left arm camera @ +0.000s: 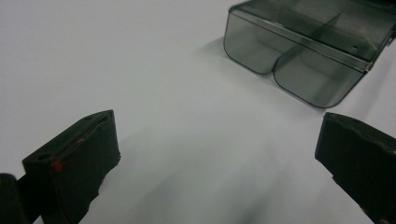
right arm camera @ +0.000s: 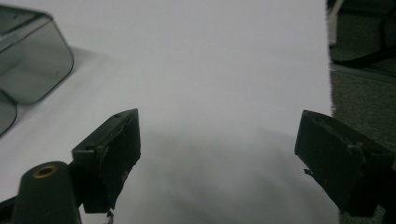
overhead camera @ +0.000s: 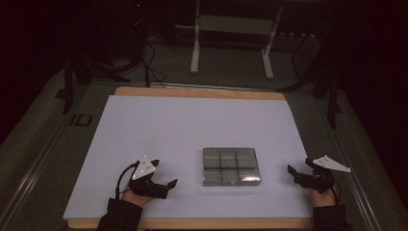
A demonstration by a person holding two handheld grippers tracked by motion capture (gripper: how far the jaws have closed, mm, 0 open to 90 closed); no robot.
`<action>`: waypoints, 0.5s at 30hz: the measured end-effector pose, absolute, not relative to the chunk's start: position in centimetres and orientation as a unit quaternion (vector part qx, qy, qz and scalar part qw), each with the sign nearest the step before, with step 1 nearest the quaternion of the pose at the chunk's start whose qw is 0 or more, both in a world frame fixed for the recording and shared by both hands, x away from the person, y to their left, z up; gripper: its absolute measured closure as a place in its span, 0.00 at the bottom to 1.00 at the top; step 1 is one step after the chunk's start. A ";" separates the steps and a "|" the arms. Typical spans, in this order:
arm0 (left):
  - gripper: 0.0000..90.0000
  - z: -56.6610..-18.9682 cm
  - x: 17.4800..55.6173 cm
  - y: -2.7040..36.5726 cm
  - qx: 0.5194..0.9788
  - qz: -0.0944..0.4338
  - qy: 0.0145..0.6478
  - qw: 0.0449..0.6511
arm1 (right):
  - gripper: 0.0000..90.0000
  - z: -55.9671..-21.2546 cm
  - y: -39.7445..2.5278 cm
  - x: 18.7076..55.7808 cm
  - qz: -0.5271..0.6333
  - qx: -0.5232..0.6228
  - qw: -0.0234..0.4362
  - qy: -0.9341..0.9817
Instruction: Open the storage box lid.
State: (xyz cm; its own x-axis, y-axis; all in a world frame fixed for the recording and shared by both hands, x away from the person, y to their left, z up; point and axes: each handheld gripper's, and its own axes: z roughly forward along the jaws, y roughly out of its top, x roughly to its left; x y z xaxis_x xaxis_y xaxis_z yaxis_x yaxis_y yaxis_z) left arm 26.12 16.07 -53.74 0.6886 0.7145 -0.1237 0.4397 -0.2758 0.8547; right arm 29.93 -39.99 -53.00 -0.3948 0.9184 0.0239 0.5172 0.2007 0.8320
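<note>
Box (overhead camera: 231, 166) of smoky clear plastic sits closed on the white board (overhead camera: 192, 130), a little right of the middle and toward your near edge. You can see dividers through its lid that split it into small compartments, and a glint of light lies on its near right corner. In your left gripper view the box (left arm camera: 308, 51) shows at the upper right with two rounded compartments facing the camera; in your right gripper view one rounded corner of the box (right arm camera: 32, 60) shows at the upper left.

Your left gripper (overhead camera: 161, 185) rests low over the board to the left of the box, near it but apart, its tips turned toward the box. Its jaws are spread wide with nothing between them but bare white surface. Your left hand (overhead camera: 131, 195) grips it from the near edge, a dark sleeve behind it.

Your right gripper (overhead camera: 299, 174) sits to the right of the box, close to the board's right edge, also apart from the box. Its jaws are spread wide too and hold nothing. Your right hand (overhead camera: 323, 196) holds it from below.

Beyond the board lies grey carpet (overhead camera: 231, 72), with a white metal stand (overhead camera: 231, 38) at the far side and black cables (overhead camera: 149, 62) trailing on the floor at the far left.
</note>
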 end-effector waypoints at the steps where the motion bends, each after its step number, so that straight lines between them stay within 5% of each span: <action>1: 0.01 -53.7 26.1 16.1 0.786 0.144 0.367 0.477 | 0.16 -53.0 -40.0 29.9 0.400 0.490 0.251 0.733; 15: 0.27 -53.3 27.1 13.0 0.824 0.099 0.312 0.462 | 0.17 -53.2 -38.2 30.2 0.392 0.406 0.175 0.807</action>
State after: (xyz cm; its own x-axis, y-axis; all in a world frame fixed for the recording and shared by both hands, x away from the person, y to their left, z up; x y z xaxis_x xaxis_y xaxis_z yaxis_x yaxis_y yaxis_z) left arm 27.09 12.99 -53.33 0.7855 0.6060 -0.1256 0.4233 -0.3780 0.8234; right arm 30.22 -38.19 -53.23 -0.6096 0.7919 0.0365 0.5182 0.3633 0.7743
